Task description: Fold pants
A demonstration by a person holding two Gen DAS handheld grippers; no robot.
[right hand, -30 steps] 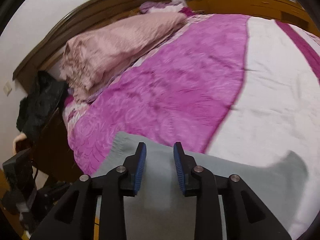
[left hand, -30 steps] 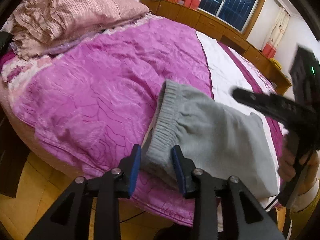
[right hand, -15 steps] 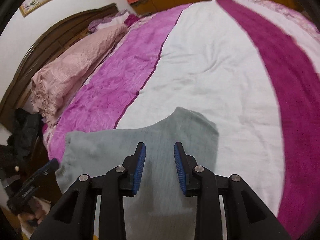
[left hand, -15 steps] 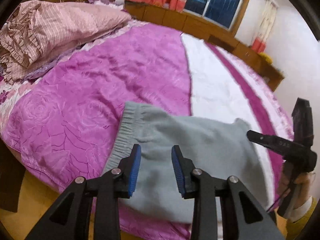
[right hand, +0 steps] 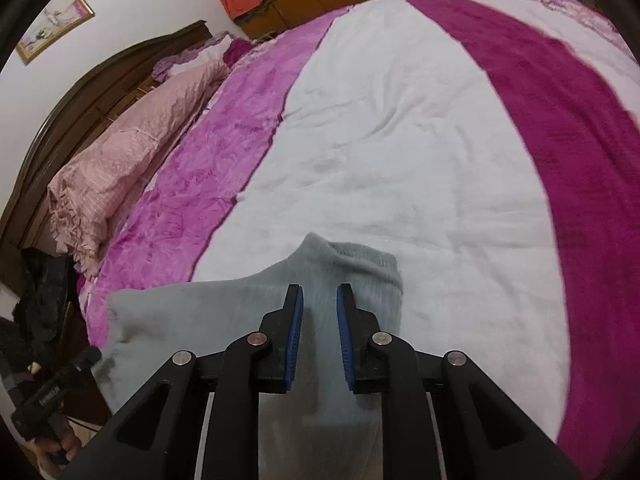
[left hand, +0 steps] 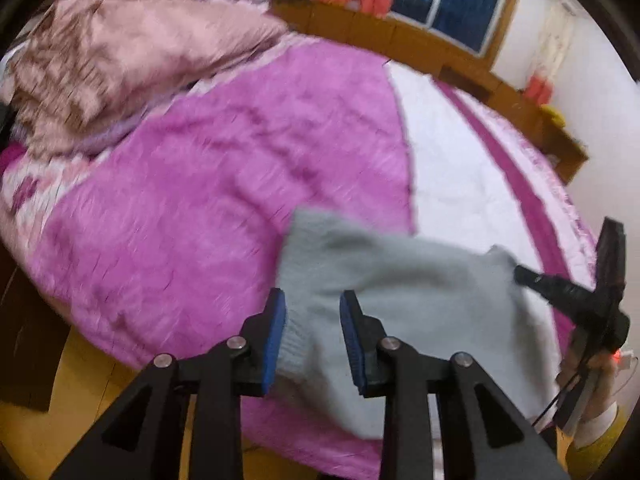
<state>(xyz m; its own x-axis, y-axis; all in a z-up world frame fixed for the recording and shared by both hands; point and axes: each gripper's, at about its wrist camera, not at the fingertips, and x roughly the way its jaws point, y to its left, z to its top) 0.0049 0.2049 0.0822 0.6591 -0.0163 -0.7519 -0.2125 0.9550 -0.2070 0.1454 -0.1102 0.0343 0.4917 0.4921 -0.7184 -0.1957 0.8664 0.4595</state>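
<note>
A pink-and-white bedspread [right hand: 400,152] covers the bed, and the grey sweatpants [right hand: 224,320] lie folded at its near edge. The left gripper [left hand: 312,330] stands narrowly parted over their ribbed band. The right gripper [right hand: 319,332] is closing, cloth between its jaws, pads not visibly pressing.

Both wrist cameras look steeply down, close over the bed's [left hand: 224,200] near edge; both views share the pants [left hand: 400,300] [right hand: 224,320].
</note>
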